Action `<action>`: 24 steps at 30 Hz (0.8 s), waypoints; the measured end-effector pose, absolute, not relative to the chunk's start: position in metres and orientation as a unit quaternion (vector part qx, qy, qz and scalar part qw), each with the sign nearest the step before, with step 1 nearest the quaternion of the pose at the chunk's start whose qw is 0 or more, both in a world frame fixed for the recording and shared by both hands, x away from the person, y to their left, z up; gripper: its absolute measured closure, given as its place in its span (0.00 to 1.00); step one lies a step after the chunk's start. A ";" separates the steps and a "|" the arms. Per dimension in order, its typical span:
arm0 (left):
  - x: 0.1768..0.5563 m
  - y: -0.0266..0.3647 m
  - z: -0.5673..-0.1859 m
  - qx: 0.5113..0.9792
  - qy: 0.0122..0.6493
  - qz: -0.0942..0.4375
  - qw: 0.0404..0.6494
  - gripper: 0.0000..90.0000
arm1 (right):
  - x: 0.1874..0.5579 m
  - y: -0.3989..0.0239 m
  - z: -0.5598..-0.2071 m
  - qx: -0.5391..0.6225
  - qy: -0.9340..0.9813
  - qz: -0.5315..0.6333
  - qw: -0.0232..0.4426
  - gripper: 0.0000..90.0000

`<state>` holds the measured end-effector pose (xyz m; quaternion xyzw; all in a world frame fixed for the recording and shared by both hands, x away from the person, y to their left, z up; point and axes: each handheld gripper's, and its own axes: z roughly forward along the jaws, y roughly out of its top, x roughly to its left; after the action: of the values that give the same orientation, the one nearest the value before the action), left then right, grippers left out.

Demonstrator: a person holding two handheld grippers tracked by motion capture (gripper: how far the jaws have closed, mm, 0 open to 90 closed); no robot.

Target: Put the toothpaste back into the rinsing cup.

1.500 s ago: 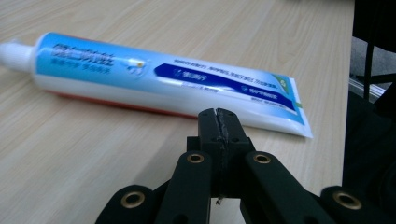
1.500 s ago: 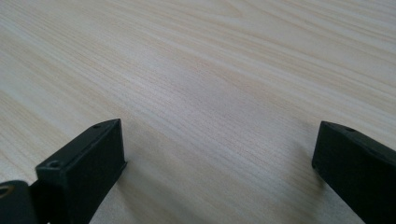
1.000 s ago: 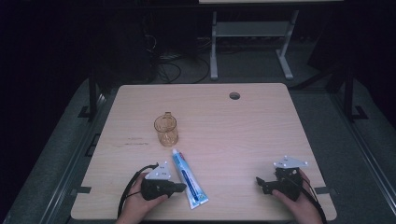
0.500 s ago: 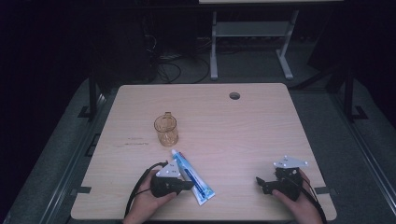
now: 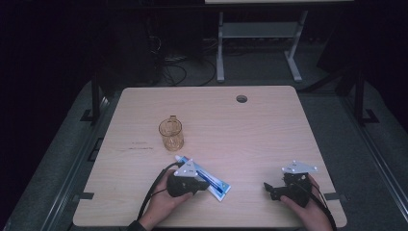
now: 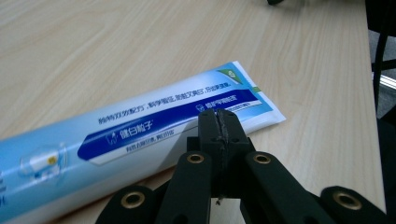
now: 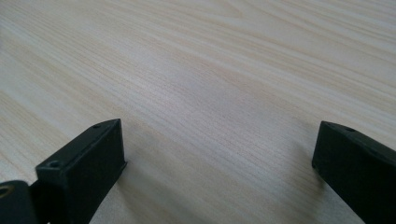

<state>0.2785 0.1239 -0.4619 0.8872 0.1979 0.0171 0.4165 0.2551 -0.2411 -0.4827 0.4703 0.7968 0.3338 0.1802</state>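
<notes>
A blue and white toothpaste tube [image 5: 215, 181] lies flat near the table's front edge, cap toward the cup and crimped end to the right. My left gripper [image 5: 204, 185] is shut with nothing between its jaws. In the left gripper view its closed tips [image 6: 219, 119] sit against or just over the tube [image 6: 140, 135] near the crimped end; I cannot tell which. My right gripper [image 5: 267, 187] rests at the front right, pointing left. In the right gripper view it [image 7: 219, 140] stands open over bare wood.
An amber see-through cup [image 5: 171, 134] stands upright behind the tube, left of the middle. A round cable hole [image 5: 241, 98] lies near the far edge of the wooden table [image 5: 269, 139]. Dark floor, cables and a metal frame lie beyond the table.
My left gripper has moved right, onto the tube. The tube's crimped end has swung to the right. The right gripper has stayed put.
</notes>
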 end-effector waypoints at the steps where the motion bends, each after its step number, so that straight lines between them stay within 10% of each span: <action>1: 0.280 0.122 -0.462 0.887 0.198 0.018 0.417 1.00 | 0.255 -0.241 -0.483 0.471 0.796 0.334 0.180 0.02; 24: 0.299 0.088 -0.464 0.888 0.190 0.031 0.417 1.00 | 0.255 -0.241 -0.483 0.470 0.797 0.334 0.180 0.02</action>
<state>0.2995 0.0882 -0.4642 0.8884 0.1899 0.0309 0.4169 0.2551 -0.2410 -0.4826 0.4703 0.7968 0.3338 0.1800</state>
